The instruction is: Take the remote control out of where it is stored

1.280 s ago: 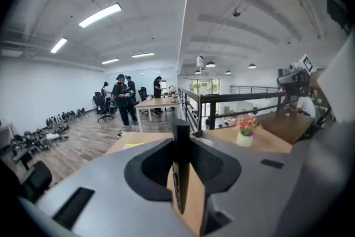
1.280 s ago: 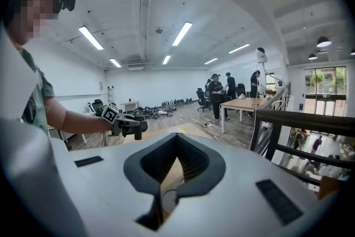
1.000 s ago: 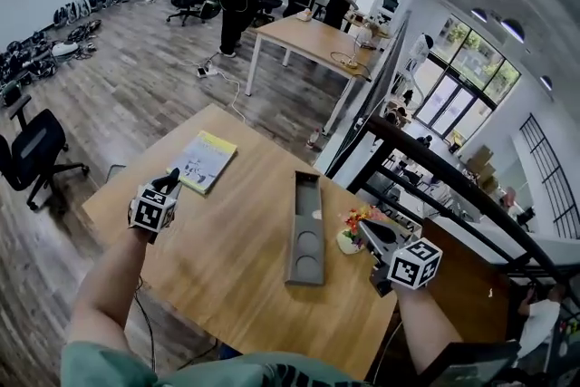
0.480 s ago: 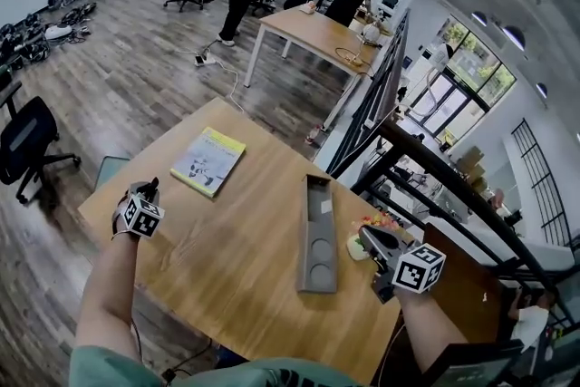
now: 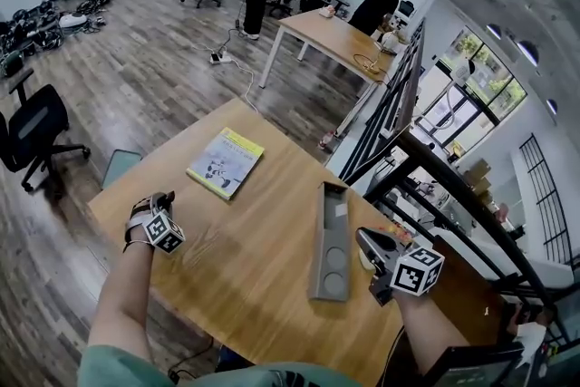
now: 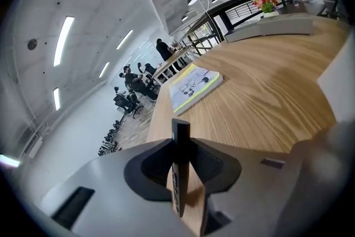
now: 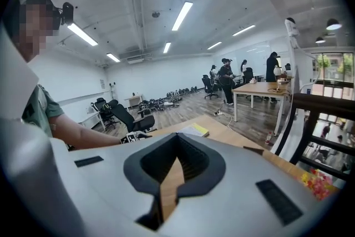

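A thin black remote control (image 6: 178, 180) stands edge-on between the jaws of my left gripper (image 6: 181, 141), which is shut on it. In the head view that gripper (image 5: 156, 227) is over the near left part of the wooden table (image 5: 254, 231). The grey storage tray (image 5: 331, 240), long and narrow with round wells, lies right of the table's middle. My right gripper (image 5: 388, 256) hovers just right of the tray's near end. Its jaws (image 7: 175, 161) are closed with nothing between them.
A yellow-edged booklet (image 5: 225, 161) lies on the far left part of the table. A small pot of flowers (image 6: 265, 3) stands beyond the tray. A black railing (image 5: 426, 159) runs along the table's right side. Office chairs, another table and people are farther back.
My left gripper has moved toward the table's near left edge, away from the tray, still holding the remote. The head view has shifted; my right gripper has stayed by the tray's end.
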A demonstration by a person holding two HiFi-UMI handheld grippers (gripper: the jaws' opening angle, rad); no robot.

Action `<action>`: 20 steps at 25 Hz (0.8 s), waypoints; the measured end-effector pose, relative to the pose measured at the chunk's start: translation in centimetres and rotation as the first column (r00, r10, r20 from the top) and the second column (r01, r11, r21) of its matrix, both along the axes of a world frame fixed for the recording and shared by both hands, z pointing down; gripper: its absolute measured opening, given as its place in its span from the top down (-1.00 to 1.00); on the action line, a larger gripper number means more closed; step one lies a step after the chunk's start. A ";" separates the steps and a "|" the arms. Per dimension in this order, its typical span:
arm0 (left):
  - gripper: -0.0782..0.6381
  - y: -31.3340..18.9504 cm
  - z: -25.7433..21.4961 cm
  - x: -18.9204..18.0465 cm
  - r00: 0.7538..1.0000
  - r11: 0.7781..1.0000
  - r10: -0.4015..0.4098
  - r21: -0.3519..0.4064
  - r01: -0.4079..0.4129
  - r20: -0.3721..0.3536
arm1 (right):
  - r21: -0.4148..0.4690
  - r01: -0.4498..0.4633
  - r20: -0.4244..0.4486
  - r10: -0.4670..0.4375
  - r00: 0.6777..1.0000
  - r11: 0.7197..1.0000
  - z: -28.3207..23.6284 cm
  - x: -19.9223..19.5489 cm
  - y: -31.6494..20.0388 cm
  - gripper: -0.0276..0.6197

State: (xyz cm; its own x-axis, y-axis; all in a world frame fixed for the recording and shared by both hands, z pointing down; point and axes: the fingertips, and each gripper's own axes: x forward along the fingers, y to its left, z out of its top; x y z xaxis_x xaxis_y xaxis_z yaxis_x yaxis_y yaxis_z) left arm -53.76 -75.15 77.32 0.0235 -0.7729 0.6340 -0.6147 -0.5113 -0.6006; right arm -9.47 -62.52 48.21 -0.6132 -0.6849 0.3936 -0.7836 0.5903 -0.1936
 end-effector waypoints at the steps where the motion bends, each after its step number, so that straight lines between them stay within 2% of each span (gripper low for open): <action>1: 0.52 0.0 0.3 -0.2 1.000 1.000 0.000 -0.001 0.000 0.013 | -0.001 0.007 -0.002 -0.007 1.000 1.000 -0.1 -0.4 0.0 0.92; 6: 0.52 0.2 2.2 -0.7 0.997 0.999 0.009 -0.050 -0.004 0.083 | -0.001 0.015 -0.006 -0.015 1.000 1.000 -0.4 -1.1 -0.1 0.92; 11: 0.52 0.0 3.6 -0.9 0.996 0.995 -0.006 -0.103 0.016 0.090 | -0.011 0.017 -0.010 -0.017 1.000 1.000 -0.1 -1.1 -0.2 0.92; 14: 0.52 -0.1 5.2 -1.8 0.995 0.983 -0.065 -0.168 0.077 0.078 | -0.017 0.018 -0.012 -0.018 1.000 1.000 0.1 -0.9 -0.3 0.92; 16: 0.53 -0.2 5.6 -2.2 0.991 0.969 -0.134 -0.206 0.132 0.005 | -0.018 0.019 -0.010 -0.019 1.000 1.000 0.2 -0.9 -0.3 0.92; 18: 0.45 -0.4 5.3 -2.0 0.973 0.953 -0.197 -0.256 0.161 -0.122 | -0.016 0.021 -0.004 -0.022 1.000 1.000 0.1 -0.9 -0.2 0.92; 20: 0.01 -0.6 4.6 -1.3 0.935 0.936 -0.244 -0.313 0.159 -0.257 | -0.012 0.023 0.006 -0.023 1.000 1.000 -0.2 -0.8 -0.3 0.92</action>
State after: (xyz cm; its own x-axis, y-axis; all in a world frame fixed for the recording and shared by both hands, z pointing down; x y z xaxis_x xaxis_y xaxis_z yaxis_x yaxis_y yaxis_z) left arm -55.07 -75.72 81.95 0.1002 -0.5698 0.8156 -0.8463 -0.4799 -0.2313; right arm -10.23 -62.82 48.00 -0.6309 -0.6657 0.3985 -0.7687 0.6058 -0.2051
